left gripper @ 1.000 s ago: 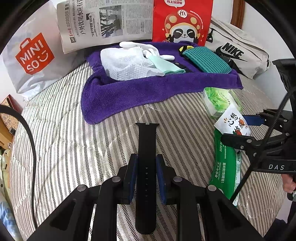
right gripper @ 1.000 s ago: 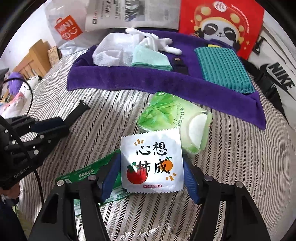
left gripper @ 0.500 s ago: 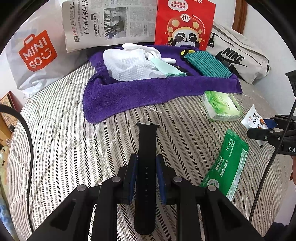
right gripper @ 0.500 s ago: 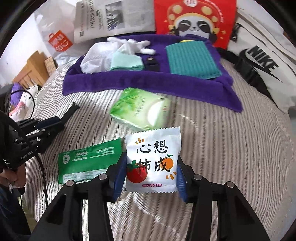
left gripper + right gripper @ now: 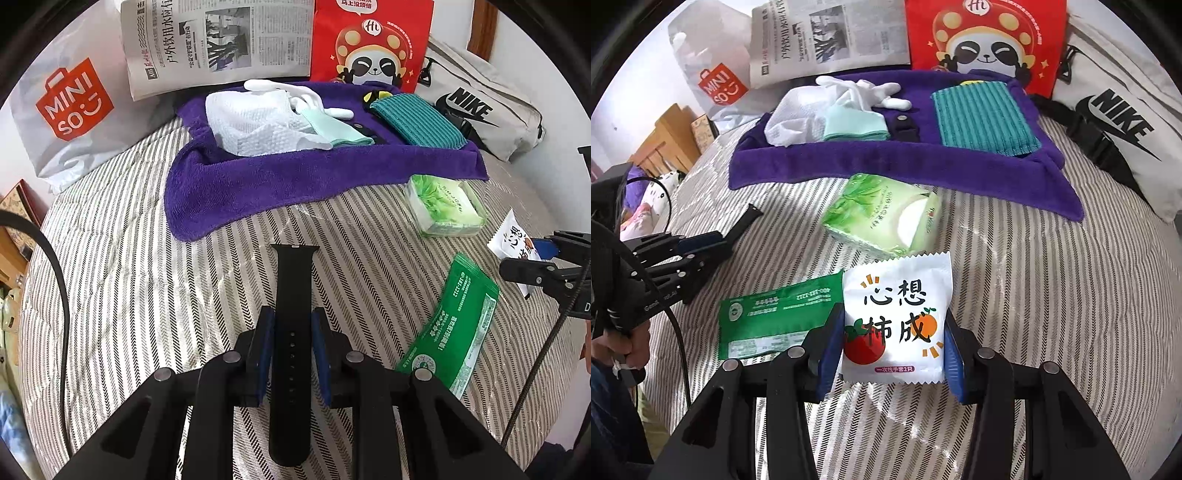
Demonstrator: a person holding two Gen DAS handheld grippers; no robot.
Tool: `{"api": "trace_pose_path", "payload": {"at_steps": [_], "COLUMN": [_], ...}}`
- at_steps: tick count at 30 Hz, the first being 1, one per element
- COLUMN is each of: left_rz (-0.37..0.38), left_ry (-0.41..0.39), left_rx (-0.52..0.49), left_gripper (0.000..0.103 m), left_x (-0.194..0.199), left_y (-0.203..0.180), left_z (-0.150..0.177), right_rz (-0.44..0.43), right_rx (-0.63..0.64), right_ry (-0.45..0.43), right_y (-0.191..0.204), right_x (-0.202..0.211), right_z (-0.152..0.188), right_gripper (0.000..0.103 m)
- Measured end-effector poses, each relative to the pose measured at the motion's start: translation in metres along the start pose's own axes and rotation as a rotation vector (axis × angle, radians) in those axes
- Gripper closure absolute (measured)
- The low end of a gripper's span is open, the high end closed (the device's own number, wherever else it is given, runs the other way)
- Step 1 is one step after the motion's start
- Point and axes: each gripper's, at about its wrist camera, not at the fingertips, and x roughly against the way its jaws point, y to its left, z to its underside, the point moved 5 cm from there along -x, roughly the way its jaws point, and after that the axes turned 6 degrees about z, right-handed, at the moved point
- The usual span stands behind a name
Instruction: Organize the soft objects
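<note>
My left gripper point(image 5: 292, 325) is shut on a black watch strap point(image 5: 291, 295) and holds it above the striped bedcover. My right gripper point(image 5: 892, 328) is shut on a white snack packet point(image 5: 895, 317) with a tomato and orange print; that packet also shows at the right edge of the left wrist view point(image 5: 515, 240). A purple towel point(image 5: 258, 181) lies at the back with a white cloth point(image 5: 258, 122), a mint cloth point(image 5: 336, 127), a white glove point(image 5: 875, 92) and a teal ribbed cloth point(image 5: 417, 120) on it. A green tissue pack point(image 5: 882, 218) and a flat green pouch point(image 5: 775, 317) lie on the bed.
A Miniso bag point(image 5: 70, 107), a newspaper point(image 5: 218, 40), a red panda bag point(image 5: 373, 44) and a white Nike bag point(image 5: 484, 107) stand along the back. A wooden bedside piece point(image 5: 668, 140) is at the left. A black cable point(image 5: 62, 295) hangs left.
My right gripper has carried the snack packet back and to the right, away from the tissue pack and green pouch. My left gripper keeps the strap and has barely moved.
</note>
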Motion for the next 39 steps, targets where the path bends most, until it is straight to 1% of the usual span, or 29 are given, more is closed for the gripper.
{"api": "trace_pose_path", "payload": {"at_steps": [2, 3, 6, 9, 12, 15, 22, 28, 33, 39], "left_rz": [0.074, 0.081, 0.046, 0.048, 0.033, 0.045, 0.057, 0.061, 0.068, 0.076], "left_ry": [-0.023, -0.031, -0.035, -0.045, -0.048, -0.056, -0.084, -0.104, -0.111, -0.121], "left_rx": [0.01, 0.016, 0.006, 0.009, 0.016, 0.025, 0.041, 0.04, 0.043, 0.044], "left_gripper": [0.083, 0.083, 0.084, 0.084, 0.084, 0.084, 0.083, 0.083, 0.083, 0.084], "left_x": [0.005, 0.008, 0.015, 0.022, 0.026, 0.03, 0.035, 0.038, 0.039, 0.031], "left_y": [-0.002, -0.002, -0.003, -0.004, -0.004, -0.004, -0.005, -0.002, 0.003, 0.013], "left_z": [-0.001, -0.002, -0.007, -0.013, -0.016, -0.021, -0.043, -0.062, -0.08, -0.105], "right_rz": [-0.003, -0.004, -0.007, -0.014, -0.011, -0.018, -0.04, -0.049, -0.049, -0.051], "right_rx": [0.004, 0.003, 0.002, -0.003, 0.001, 0.001, 0.008, 0.015, 0.02, 0.021], "right_ry": [-0.009, -0.016, -0.036, -0.052, -0.053, -0.059, -0.077, -0.096, -0.119, -0.126], "right_y": [0.0, -0.001, -0.006, -0.011, -0.015, -0.016, -0.018, -0.021, -0.021, -0.017], "right_x": [0.004, 0.006, 0.015, 0.02, 0.021, 0.021, 0.024, 0.018, 0.011, -0.001], "right_z": [-0.002, -0.003, -0.009, -0.016, -0.022, -0.029, -0.051, -0.077, -0.106, -0.134], "right_gripper": [0.055, 0.055, 0.055, 0.055, 0.055, 0.055, 0.055, 0.055, 0.055, 0.055]}}
